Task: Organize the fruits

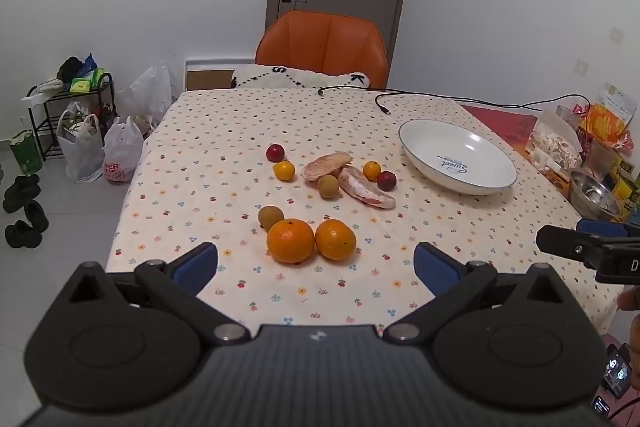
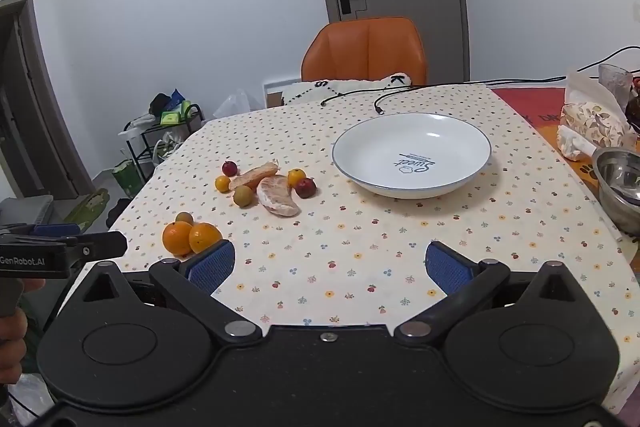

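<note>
Two large oranges (image 1: 291,241) (image 1: 335,239) lie side by side on the flowered tablecloth, just ahead of my open left gripper (image 1: 316,263), with a brownish round fruit (image 1: 271,217) behind them. Farther back lie two peeled pomelo segments (image 1: 366,187), two small yellow-orange fruits (image 1: 284,171), two dark red fruits (image 1: 275,152) and another brownish fruit (image 1: 328,187). The empty white plate (image 2: 412,155) stands at the right. My right gripper (image 2: 330,263) is open over bare cloth near the table's front edge, with the two oranges (image 2: 191,237) at its left finger.
An orange chair (image 1: 322,45) stands behind the table. Black cables (image 1: 384,103) trail across the far edge. Snack bags and a steel bowl (image 2: 620,183) crowd the right side. Bags, a rack and shoes sit on the floor at the left.
</note>
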`<action>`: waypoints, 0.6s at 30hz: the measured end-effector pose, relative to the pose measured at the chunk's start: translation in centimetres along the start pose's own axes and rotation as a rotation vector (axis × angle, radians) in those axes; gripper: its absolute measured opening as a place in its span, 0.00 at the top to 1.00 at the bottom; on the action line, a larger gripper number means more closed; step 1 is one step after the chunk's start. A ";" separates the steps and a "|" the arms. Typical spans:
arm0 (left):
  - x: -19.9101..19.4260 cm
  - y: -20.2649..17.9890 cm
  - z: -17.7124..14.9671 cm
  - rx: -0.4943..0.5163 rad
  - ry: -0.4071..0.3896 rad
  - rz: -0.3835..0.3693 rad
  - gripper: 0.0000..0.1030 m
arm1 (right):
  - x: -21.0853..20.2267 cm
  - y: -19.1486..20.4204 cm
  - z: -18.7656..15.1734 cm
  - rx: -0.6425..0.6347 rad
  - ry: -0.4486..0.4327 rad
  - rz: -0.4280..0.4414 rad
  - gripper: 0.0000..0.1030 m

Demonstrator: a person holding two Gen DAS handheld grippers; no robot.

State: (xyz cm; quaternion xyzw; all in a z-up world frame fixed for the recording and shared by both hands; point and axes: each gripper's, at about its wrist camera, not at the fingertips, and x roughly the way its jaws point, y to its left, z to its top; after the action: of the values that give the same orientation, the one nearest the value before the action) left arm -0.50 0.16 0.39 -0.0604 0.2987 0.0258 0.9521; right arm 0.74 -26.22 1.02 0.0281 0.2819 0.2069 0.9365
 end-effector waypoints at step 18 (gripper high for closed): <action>-0.2 -0.1 0.0 0.004 0.000 0.005 0.00 | 0.2 -0.2 -0.1 0.012 0.014 -0.005 0.00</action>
State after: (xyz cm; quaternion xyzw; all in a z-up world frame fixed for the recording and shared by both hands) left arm -0.64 0.08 0.55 -0.0577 0.2990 0.0275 0.9521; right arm 0.89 -26.35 0.85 0.0314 0.2896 0.2033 0.9348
